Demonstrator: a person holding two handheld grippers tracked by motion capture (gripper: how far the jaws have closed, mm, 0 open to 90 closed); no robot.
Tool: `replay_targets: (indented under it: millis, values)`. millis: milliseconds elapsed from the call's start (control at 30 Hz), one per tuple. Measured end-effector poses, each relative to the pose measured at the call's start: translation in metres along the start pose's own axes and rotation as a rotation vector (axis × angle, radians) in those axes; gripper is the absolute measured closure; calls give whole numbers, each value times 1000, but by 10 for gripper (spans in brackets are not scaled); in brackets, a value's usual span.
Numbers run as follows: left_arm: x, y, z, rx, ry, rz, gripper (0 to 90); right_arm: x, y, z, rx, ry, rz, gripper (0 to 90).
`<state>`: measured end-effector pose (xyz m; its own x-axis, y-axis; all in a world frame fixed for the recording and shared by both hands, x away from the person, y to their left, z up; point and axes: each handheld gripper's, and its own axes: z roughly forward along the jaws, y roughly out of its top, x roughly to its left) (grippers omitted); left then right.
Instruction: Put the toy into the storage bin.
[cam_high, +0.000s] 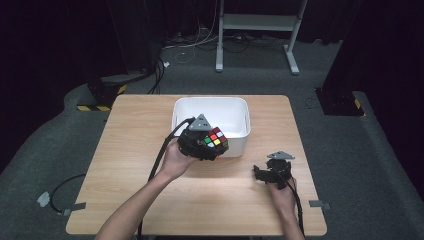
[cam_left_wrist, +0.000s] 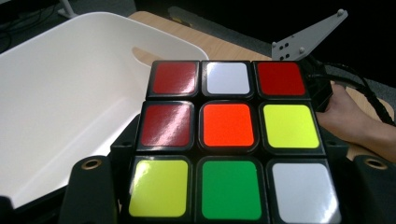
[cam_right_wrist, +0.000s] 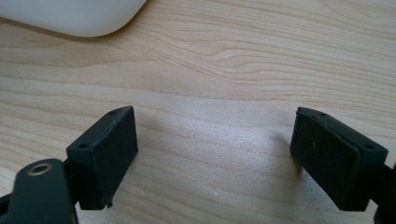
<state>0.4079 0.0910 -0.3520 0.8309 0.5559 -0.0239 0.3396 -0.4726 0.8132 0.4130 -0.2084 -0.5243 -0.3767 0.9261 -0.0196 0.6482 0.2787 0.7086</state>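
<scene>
At the left of the high view, the left gripper (cam_high: 212, 145) is clamping a puzzle cube (cam_high: 216, 137) between its jaws and holding it clear of the wooden table (cam_high: 130, 150), at the near wall of the white bin (cam_high: 235, 147). The cube is sitting right at the tips of the claw, its coloured face turned up toward the camera. In the left gripper view the cube (cam_left_wrist: 229, 140) is lying squarely between the two black jaws, which are pressing on its left and right sides; the top face is showing red, white, red in the far row, red, orange, yellow in the middle, and yellow, green, white nearest. The bin's white hollow (cam_left_wrist: 60, 107) is lying beyond and to the left of the cube.

Further right, the right gripper (cam_high: 261, 174) is resting low over the table, well apart from the cube. In the right gripper view its jaws are standing wide apart, with bare wood (cam_right_wrist: 219, 140) between them and a corner of the bin (cam_right_wrist: 79, 18) at the upper left.
</scene>
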Motion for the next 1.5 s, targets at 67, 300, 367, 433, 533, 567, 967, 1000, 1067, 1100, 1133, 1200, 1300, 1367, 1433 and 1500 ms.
replay_targets:
  millis: [67,300,367,433,533,567,967,1000,1067,1100,1133,1200,1300,1367,1433,1500]
  values:
    - [2,2,-2,-6,0,-2,327,0,0,0,0,0,0,147]
    - [4,10,-4,-14,-28,-5,326,2,0,0,-2,-19,14,146]
    - [4,14,-4,-10,-24,8,326,3,0,0,-1,-25,21,146]
    - [5,17,-5,-12,-23,13,326,3,0,0,-1,-24,22,146]
    - [7,22,-7,-30,-19,11,326,3,0,0,-1,-24,22,146]
    - [8,23,-8,-37,-19,9,326,3,0,0,0,-24,22,145]
    - [26,38,-6,-40,0,-24,326,2,0,0,-1,-17,18,144]
    - [27,39,-6,-38,3,-21,326,2,0,0,-2,-17,17,144]
    - [29,41,-4,-39,5,-21,326,2,0,0,-2,-17,17,144]
    - [30,42,-3,-35,7,-17,326,2,0,0,-2,-17,17,144]
    - [32,43,-2,-30,13,-18,326,2,0,0,-2,-17,17,144]
    - [33,45,-1,-21,27,-11,326,2,0,0,-2,-17,17,144]
    - [37,46,1,-24,29,-17,326,2,0,0,-2,-17,18,144]
    - [39,47,3,-18,36,-17,326,2,0,0,-1,-18,18,144]
    - [41,51,6,-8,42,-18,326,2,0,0,-2,-17,17,144]
    - [42,53,8,-5,41,-19,326,2,0,0,-2,-17,17,144]
